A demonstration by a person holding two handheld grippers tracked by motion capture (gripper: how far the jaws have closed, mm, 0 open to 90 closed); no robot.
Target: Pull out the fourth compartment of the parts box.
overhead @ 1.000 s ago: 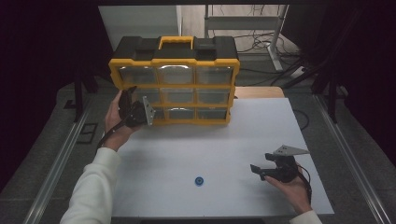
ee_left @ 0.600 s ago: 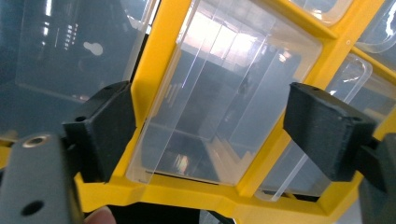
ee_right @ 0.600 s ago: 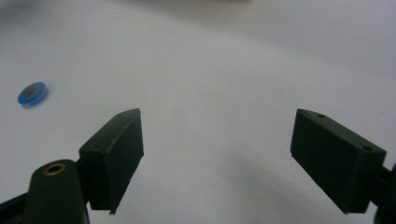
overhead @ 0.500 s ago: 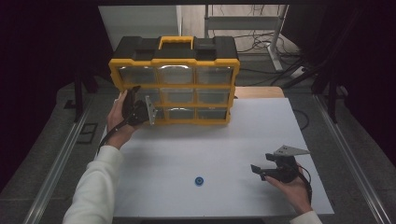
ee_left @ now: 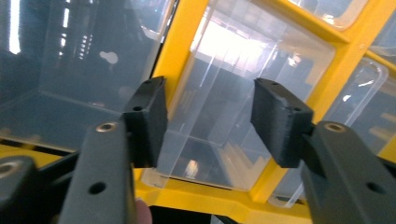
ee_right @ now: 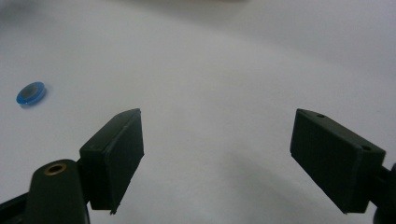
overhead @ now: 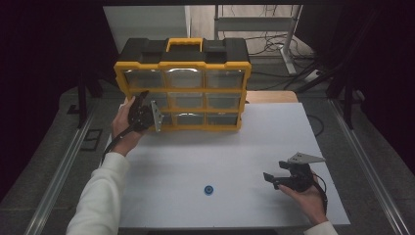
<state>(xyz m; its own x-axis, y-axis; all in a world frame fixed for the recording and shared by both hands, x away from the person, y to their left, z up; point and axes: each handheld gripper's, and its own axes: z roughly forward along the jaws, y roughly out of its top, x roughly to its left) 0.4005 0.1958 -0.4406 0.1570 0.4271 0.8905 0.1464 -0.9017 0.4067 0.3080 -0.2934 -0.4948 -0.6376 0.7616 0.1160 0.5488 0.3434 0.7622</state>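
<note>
Jaws on my left hand-held gripper (ee_left: 208,119) are standing about half spread, having just been closing in from their widest, and I am seeing a clear plastic drawer (ee_left: 224,135) of the yellow organizer (overhead: 182,83) sitting between them. Pads (ee_left: 149,116) are flanking that drawer's front, yet I cannot tell whether they are pressing on it; a gap seems to be showing on each side. In the high view this left hand-held gripper (overhead: 147,115) is hovering at the organizer's lower left corner, where the cabinet is standing upright at the far edge of the white counter (overhead: 244,147). My right hand-held gripper (ee_right: 217,158) is resting released, its jaws spread wide over bare counter with nothing between them; in the high view it (overhead: 274,178) is lying near the counter's right front. A small blue ring (overhead: 209,189) is lying on the counter, well apart from the organizer and off to the left of the right jaws. Compared with a second ago, both hands are keeping their places and the blue ring is lying where it was; only the left jaws are looking narrower.
</note>
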